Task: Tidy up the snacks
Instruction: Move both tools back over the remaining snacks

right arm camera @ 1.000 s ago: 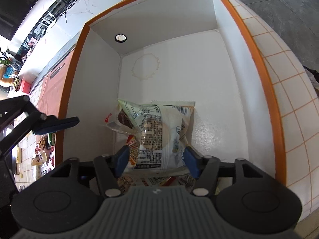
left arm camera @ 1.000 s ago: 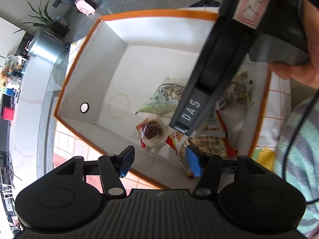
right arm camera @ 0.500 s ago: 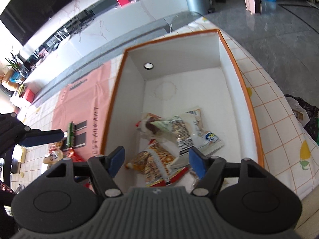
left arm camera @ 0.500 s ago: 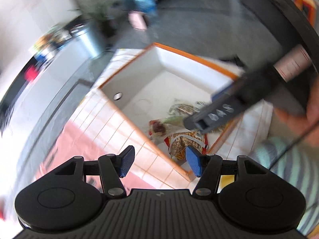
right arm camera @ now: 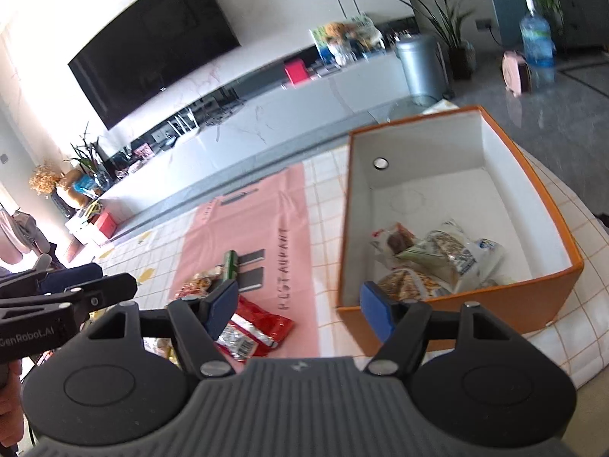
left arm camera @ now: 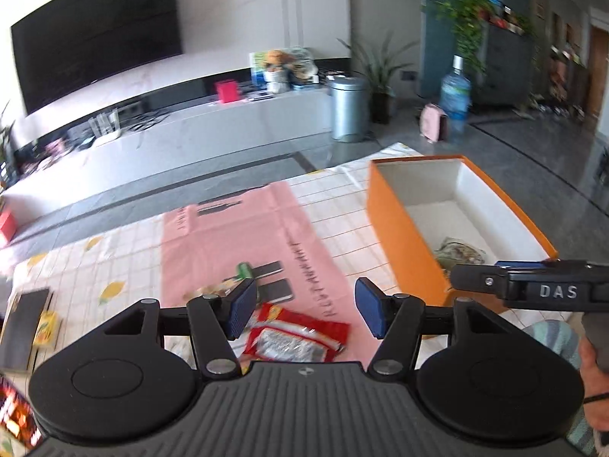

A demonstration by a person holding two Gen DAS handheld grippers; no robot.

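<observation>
An orange box with white walls (right arm camera: pixel 533 186) stands on the right of the table and holds several snack packets (right arm camera: pixel 437 259); it also shows in the left wrist view (left arm camera: pixel 399 228). A red snack packet (left arm camera: pixel 297 337) lies on the pink mat (left arm camera: pixel 243 240), just below my open, empty left gripper (left arm camera: pixel 304 310). The same red packet (right arm camera: pixel 255 329) shows under my open, empty right gripper (right arm camera: pixel 300 304), which hangs over the box's near left corner. More snacks (right arm camera: pixel 201 280) and a green stick pack (right arm camera: pixel 229 262) lie further left on the mat.
Two dark flat cards (right arm camera: pixel 253 268) lie on the mat. A dark flat object (left arm camera: pixel 23 320) and a yellow packet (left arm camera: pixel 45 327) lie at the table's left edge. The tiled tablecloth (left arm camera: pixel 95 266) covers the table. A TV, a bench and a metal bin (left arm camera: pixel 348 108) stand beyond.
Both grippers have pulled up and back out of the box. The right one let go of the pale packet, which now lies in the box. The left swung towards the mat.
</observation>
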